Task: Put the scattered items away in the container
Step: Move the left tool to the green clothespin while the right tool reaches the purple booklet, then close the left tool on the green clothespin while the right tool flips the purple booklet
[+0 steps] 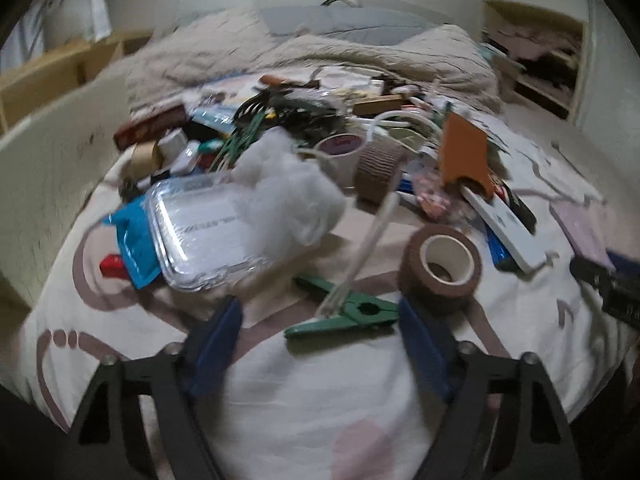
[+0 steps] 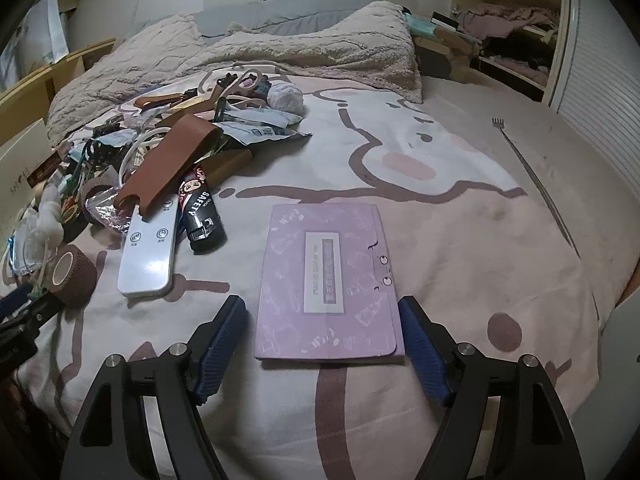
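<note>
Nearest my left claw, a green clothes peg is lying flat on the bedsheet, right between the spread fingers, its long axis running across the gap from one pad to the other rather than along them. That claw is gaping wide and gripping nothing; I am judging that closing as it stands would press on the peg's ends, so a turn of the wrist may suit better. My right claw is likewise standing fully open and empty, with a lilac paper folder lying flat just ahead between its fingers, long side pointing away from me. Just beyond the peg a brown tape roll is sitting to the right and a clear plastic box to the left, a white wad of stuffing resting against it. Farther out, the main heap is spreading across the bed: a white remote, a black lighter marked SAFETY, a brown leather sleeve and tangled cables. I am not seeing a container I can be sure of, though the clear box may be serving as it. For the peg, my left hand is plainly the nearer one.
</note>
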